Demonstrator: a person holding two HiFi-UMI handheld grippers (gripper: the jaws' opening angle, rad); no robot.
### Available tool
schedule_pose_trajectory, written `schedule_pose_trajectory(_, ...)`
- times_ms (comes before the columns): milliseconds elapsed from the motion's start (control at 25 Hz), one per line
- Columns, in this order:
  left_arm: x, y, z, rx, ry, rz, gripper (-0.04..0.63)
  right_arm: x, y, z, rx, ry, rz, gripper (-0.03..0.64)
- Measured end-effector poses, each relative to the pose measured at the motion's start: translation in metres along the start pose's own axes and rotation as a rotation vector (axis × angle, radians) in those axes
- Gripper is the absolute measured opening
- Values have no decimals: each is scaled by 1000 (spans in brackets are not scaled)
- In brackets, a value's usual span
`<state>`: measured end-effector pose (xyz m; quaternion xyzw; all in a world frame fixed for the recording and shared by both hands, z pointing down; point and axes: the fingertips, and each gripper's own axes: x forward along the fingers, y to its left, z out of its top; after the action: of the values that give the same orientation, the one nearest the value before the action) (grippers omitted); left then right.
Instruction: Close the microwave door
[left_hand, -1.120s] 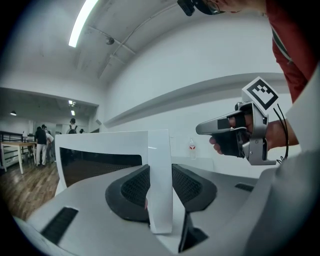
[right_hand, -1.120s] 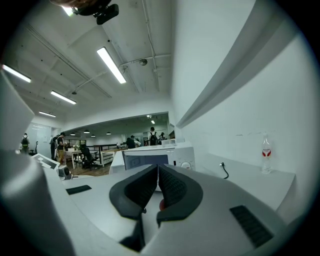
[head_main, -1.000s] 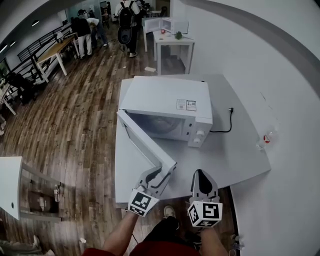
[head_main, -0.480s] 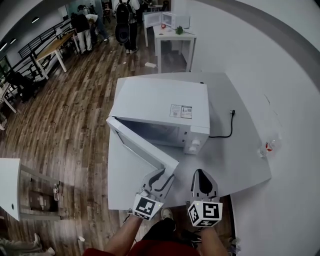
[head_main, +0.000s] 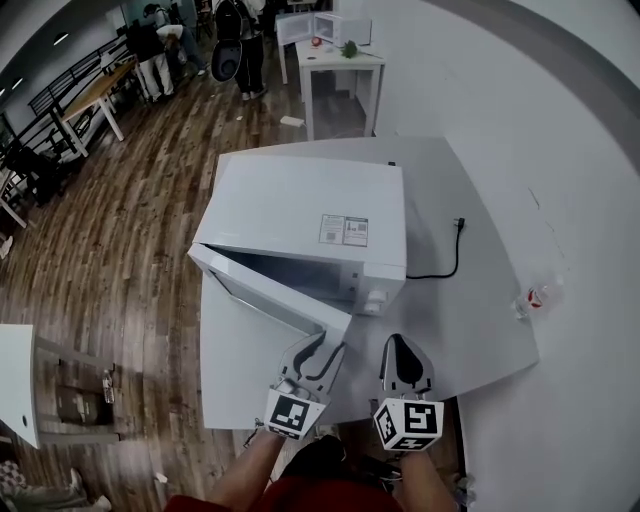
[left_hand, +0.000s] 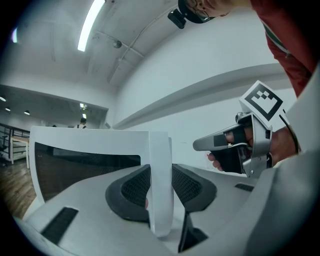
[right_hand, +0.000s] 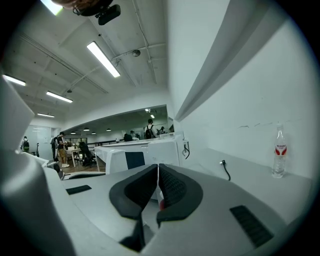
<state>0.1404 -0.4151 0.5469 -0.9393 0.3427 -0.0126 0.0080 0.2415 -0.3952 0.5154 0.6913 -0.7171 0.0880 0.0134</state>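
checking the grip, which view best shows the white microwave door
Left gripper view: the white microwave door sits edge-on, clamped in the left gripper. Head view shows the door ajar from above; right gripper view doesn't clearly show it.

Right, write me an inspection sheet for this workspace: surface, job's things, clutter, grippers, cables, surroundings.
Surface: white table, mostly bare.
Job's things: white microwave on the table; its microwave door is partly open, swung toward the person.
Clutter: one bottle with a red label near the table's right edge.
Grippers: left gripper is clamped on the door's free edge; right gripper has its jaws together, empty, beside it.
Cables: black power cord lies on the table, plug end loose.
Surroundings: wooden floor, white wall, people at the far end.
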Motion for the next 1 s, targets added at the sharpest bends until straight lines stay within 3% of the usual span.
schedule_pose_trajectory(1000,75,24,-2,-7,10,84,149,46,-40,15,-3,-9,-15,29)
